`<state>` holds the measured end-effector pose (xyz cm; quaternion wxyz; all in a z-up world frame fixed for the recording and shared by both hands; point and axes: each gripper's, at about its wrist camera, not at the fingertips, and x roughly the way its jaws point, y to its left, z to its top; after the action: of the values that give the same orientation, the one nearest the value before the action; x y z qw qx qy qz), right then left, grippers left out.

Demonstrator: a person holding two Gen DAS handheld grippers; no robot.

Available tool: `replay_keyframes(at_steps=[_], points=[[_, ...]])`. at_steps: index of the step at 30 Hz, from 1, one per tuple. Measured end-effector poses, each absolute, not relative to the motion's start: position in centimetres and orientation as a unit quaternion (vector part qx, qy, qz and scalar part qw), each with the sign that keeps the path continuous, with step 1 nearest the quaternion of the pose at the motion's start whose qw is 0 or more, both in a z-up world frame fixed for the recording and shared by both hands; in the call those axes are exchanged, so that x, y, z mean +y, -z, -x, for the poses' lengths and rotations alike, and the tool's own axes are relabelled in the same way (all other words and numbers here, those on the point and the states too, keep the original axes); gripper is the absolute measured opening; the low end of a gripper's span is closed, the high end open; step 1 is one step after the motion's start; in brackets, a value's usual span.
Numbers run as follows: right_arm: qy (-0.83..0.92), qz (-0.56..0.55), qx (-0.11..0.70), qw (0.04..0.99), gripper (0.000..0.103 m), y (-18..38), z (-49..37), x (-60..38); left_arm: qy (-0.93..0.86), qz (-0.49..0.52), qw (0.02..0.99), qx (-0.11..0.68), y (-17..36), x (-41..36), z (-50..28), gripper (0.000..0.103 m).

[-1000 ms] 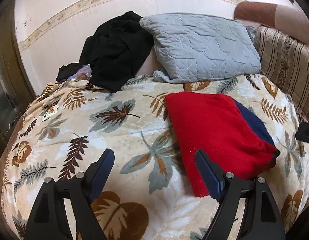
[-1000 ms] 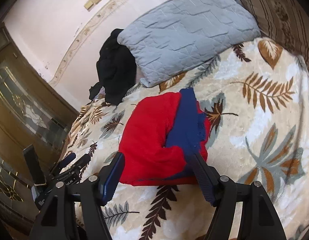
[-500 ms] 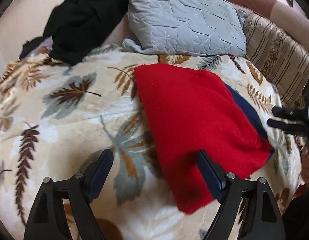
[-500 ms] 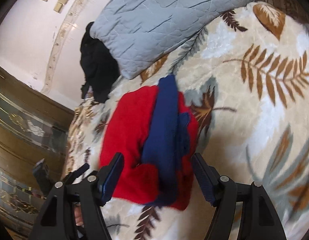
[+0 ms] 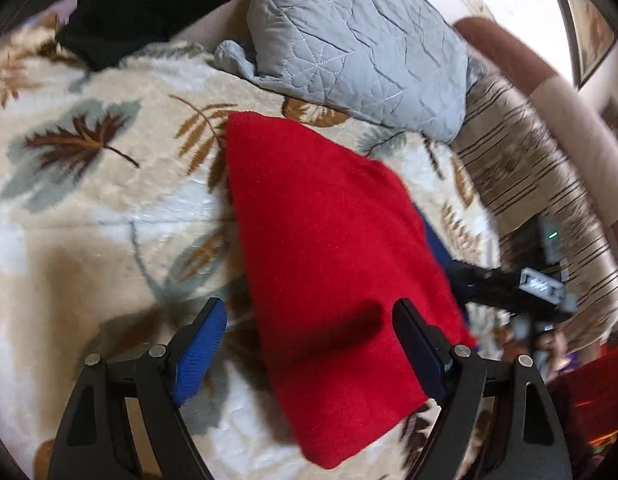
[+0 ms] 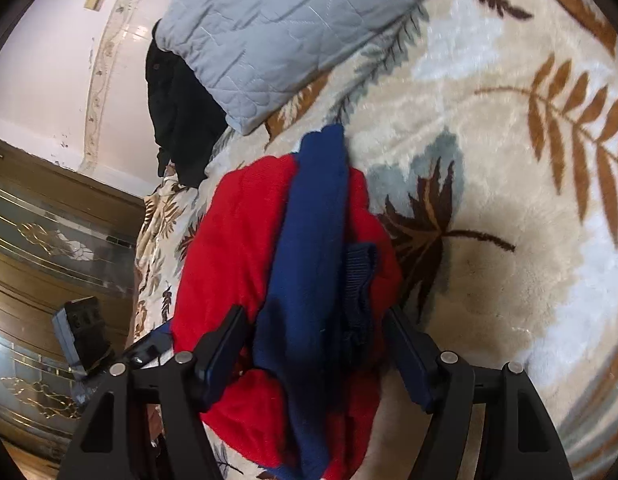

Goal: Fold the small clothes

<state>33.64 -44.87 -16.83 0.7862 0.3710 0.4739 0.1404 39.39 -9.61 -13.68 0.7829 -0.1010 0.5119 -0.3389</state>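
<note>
Presently, the red garment (image 5: 333,280) lies on the bed, on the leaf-print blanket (image 5: 109,208), already doubled into a compact, roughly rectangular packet with a navy part (image 6: 313,248) showing along one side; in the right wrist view that navy band runs from about 12 o'clock to 6 o'clock across the red cloth, with a ribbed navy edge (image 6: 359,280) loose at its 3 o'clock side. The left tongs (image 5: 305,344) stand apart over the near corner of the packet, one blue pad over the blanket at 9 o'clock and the other over the red cloth at 3 o'clock; neither pad presses on the fabric as far as can be seen. The right tongs (image 6: 315,344) likewise stand apart, straddling the navy band and the red cloth beneath, with no clamp evident. The opposite tool shows in each view at the packet's far edge. Judgement: the main folds appear made; what remains looks like a final fold or a tidy-up of the protruding navy edge, and neither is begun. Outward from the garment, a grey quilted pillow (image 5: 361,48) lies at 12 o'clock, near but apart, and a black heap of clothing (image 5: 149,0) at 11 o'clock remains unfolded, so further items may be outstanding.
</note>
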Motion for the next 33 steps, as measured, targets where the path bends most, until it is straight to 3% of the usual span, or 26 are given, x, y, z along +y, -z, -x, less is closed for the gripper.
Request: replay_keyframes(at_steps=[12,15,16,19,21,24,28,33], points=[[-0.200,-0.419,0.465,0.754,0.078,18.9,-35.9,-44.8,0.356,0.148,0.761,0.521,15.6,-11.2,-40.5,0.085],[-0.206,-0.417,0.457,0.758,0.078,18.8,-36.1,-44.4,0.352,0.151,0.769,0.512,15.4,-11.1,-40.4,0.075],[-0.207,-0.410,0.455,0.763,0.078,18.6,-36.1,-44.0,0.350,0.144,0.775,0.507,15.2,-11.2,-40.3,0.063],[-0.202,-0.369,0.453,0.787,0.072,17.6,-35.9,-42.4,0.350,0.129,0.783,0.497,14.7,-11.3,-40.0,0.052],[-0.204,-0.349,0.450,0.796,0.051,16.9,-35.8,-41.5,0.347,0.120,0.790,0.491,14.5,-11.4,-39.8,0.048],[-0.199,-0.316,0.441,0.816,0.042,15.4,-35.4,-40.2,0.347,0.114,0.797,0.481,13.9,-11.3,-39.4,0.043],[-0.184,-0.284,0.430,0.837,0.032,13.9,-34.7,-39.1,0.351,0.106,0.802,0.471,13.0,-11.1,-38.8,0.039],[-0.179,-0.258,0.417,0.853,0.030,12.3,-33.8,-38.0,0.348,0.081,0.816,0.455,11.2,-10.6,-37.6,0.038]])
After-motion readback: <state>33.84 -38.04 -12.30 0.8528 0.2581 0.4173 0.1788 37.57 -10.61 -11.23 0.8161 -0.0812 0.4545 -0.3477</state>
